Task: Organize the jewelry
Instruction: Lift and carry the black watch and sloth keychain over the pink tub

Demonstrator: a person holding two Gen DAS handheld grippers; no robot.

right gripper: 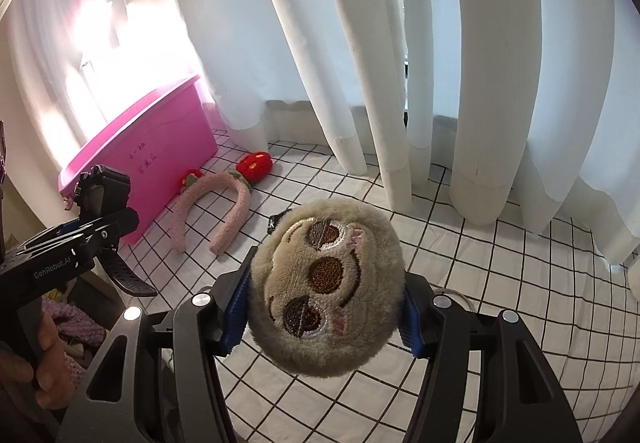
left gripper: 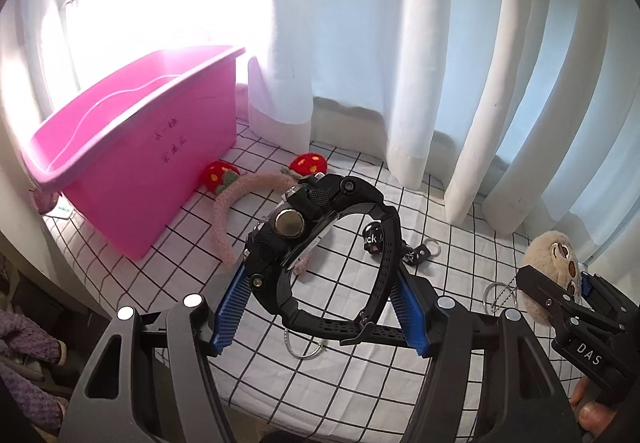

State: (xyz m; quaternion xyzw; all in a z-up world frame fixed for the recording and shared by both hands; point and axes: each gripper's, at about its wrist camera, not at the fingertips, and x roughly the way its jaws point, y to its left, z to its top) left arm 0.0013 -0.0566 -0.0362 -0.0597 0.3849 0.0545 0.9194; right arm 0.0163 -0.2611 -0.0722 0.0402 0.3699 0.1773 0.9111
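My left gripper is shut on a chunky black wristwatch. Its blue pads press the strap from both sides, and the watch hangs above the checked cloth. In the right wrist view the same gripper and the watch show at the left edge, with a hand on the handle. My right gripper is shut on a round beige plush charm with an embroidered face. From the left wrist view this gripper and the charm sit at the right edge, a ball chain and ring dangling from the charm.
A pink plastic bin stands at the back left, its inside mostly hidden. On the cloth beside it lies a pink fuzzy headband with two red strawberries. A black keychain and metal rings lie mid-cloth. White curtains hang behind.
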